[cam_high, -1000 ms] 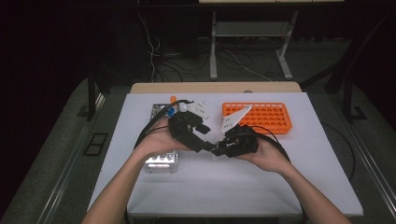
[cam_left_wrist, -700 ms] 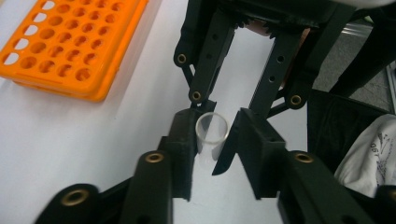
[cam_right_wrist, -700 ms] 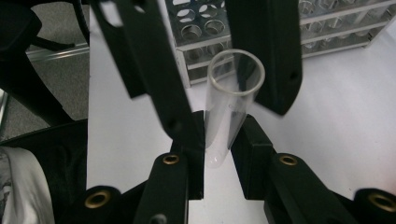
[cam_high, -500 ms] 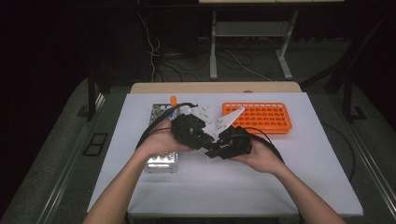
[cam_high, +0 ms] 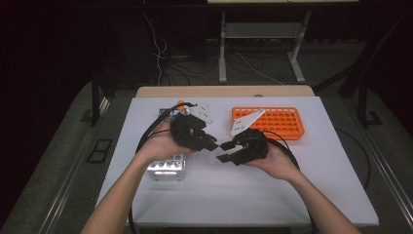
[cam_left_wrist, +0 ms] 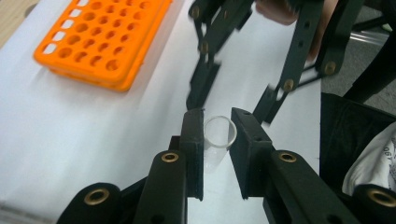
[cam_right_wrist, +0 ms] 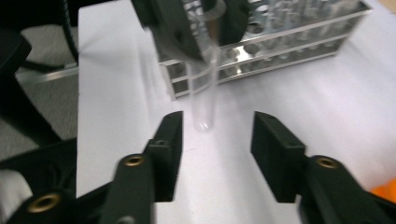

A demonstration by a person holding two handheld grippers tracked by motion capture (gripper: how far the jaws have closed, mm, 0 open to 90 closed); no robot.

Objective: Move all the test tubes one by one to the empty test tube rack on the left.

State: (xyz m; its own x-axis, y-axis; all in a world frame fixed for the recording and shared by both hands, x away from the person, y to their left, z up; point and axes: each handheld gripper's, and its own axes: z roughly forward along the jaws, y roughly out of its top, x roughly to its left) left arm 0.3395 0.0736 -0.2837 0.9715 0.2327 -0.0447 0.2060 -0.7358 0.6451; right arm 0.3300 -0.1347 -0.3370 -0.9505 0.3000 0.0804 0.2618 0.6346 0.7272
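Two grippers meet over one clear tube at mid-table

Most of the white table (cam_high: 302,195) lies bare: the whole near half and the right side past the person's right hand are open, and the near edge and right edge stand well apart from the work. Both grippers hang over the middle, facing each other, with a small gap between their tips.

Toward the far edge lies the orange rack (cam_high: 272,123), flat and full of round holes, just behind the right gripper (cam_high: 225,151). On the left, near the person's left wrist, stands the metal rack (cam_high: 168,167), which the right gripper view shows as a wire-framed stand (cam_right_wrist: 280,42) with tubes in it, close behind the left gripper. Black cables loop on the table around both hands.

The left gripper (cam_left_wrist: 217,128) is clamped on the clear tube (cam_left_wrist: 217,135), its two pads pressed on either side near the open mouth. The right gripper's jaws stand wide apart, one on each side of the tube's rounded bottom (cam_right_wrist: 204,123), touching nothing.

The tube's long axis runs from the left gripper out toward the right one, closed end leading; in the right gripper view it looks roughly upright and above the table, though the blur makes the exact tilt hard to judge
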